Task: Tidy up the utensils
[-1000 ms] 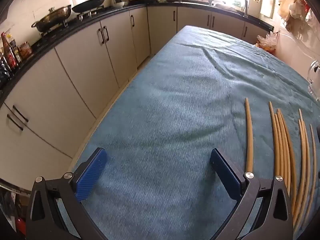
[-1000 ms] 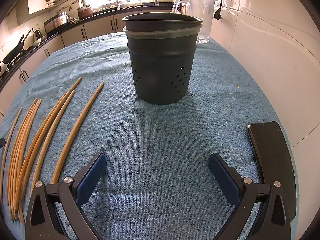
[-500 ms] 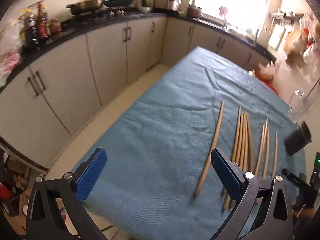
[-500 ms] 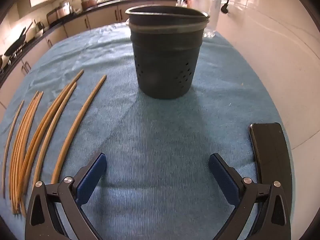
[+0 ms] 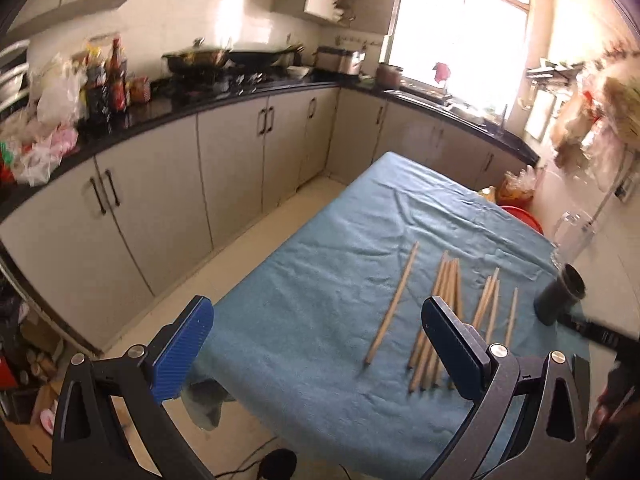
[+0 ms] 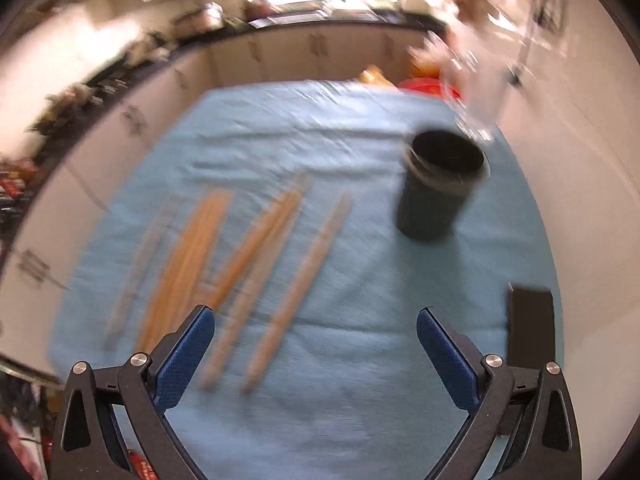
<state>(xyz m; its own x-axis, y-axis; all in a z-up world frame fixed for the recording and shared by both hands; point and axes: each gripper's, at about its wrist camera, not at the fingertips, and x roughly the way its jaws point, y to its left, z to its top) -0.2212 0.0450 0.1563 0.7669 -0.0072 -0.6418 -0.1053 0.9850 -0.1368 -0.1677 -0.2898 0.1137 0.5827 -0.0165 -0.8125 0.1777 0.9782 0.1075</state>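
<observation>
Room: kitchen with cream cabinets [image 5: 160, 208], a black counter [image 5: 224, 98] and a bright window [image 5: 460, 28]; bottles [image 5: 114, 76] stand on the counter's left end.
Writing: no label or brand can be read; the right wrist view is smeared by motion.
Surface: table under a blue cloth [image 5: 320, 312]; its near corner hangs over the floor in the left wrist view.
Chopsticks: wooden chopsticks [image 5: 444, 312] lie in loose rows toward the cloth's near edge, one stray stick [image 5: 394, 304] apart on the left.
Holder: dark perforated utensil holder [image 6: 440, 184] stands upright near the right edge, empty as far as shows, a clear jug [image 5: 570, 236] beyond it.
Phone: black phone [image 6: 530, 324] lies flat at the near right edge.
Open room: bare cloth fills the far half.
Left gripper [image 5: 320, 348]: spread wide, holding nothing.
Right gripper [image 6: 316, 356]: spread wide, holding nothing.
Change: both cameras have pulled back and up; a second ago they sat close above the cloth.
</observation>
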